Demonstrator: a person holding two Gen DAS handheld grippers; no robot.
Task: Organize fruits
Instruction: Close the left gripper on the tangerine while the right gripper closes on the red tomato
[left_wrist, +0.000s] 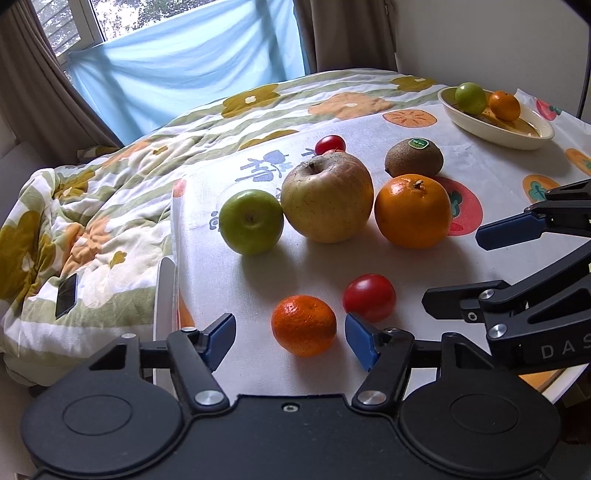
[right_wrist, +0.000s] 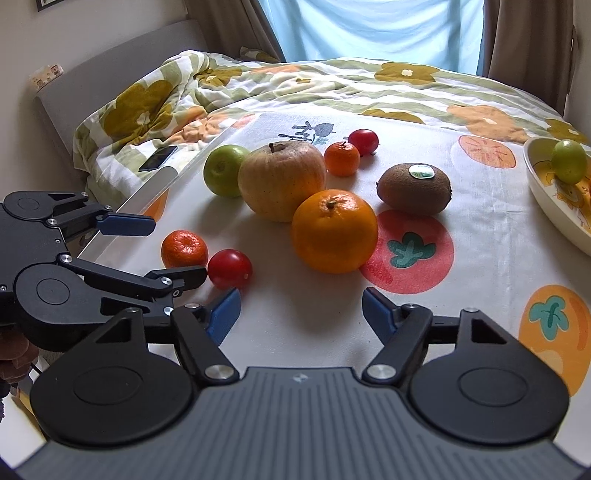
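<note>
On the printed cloth lie a small mandarin, a red tomato, a big orange, a large apple, a green apple, a kiwi and a far tomato. A cream bowl at the far right holds a green fruit and a mandarin. My left gripper is open, its blue pads either side of the small mandarin. My right gripper is open and empty, just short of the big orange. A second mandarin lies behind the large apple.
A flowered quilt covers the bed left of the table, with a phone on it. The table's left edge runs beside the quilt. A blue sheet and curtains hang at the back. The right gripper shows in the left wrist view.
</note>
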